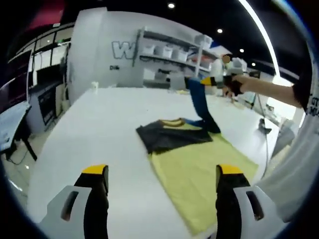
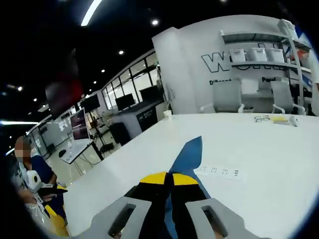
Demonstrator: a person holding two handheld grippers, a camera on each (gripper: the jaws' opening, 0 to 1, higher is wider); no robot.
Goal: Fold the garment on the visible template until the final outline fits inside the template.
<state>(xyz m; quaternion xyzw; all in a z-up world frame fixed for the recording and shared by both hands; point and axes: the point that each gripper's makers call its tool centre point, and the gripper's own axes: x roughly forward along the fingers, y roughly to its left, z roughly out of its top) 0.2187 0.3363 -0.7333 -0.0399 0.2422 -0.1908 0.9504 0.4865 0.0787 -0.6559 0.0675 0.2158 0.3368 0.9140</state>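
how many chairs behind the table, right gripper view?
2: both grey, side by side at the table's far edge; left chair, right chair. Others may be hidden.

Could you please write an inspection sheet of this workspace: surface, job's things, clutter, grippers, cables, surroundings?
Surface: white table, broad and mostly bare.
Job's things: yellow template lies flat on the table; dark garment lies partly on its far end, with a blue part lifted up.
Clutter: glasses and a small white strip on the table.
Grippers: left gripper open above the table, holding nothing; right gripper shut on the blue part.
Cables: nothing seen.
Surroundings: shelves with white bins, grey chairs, monitors, a seated person.
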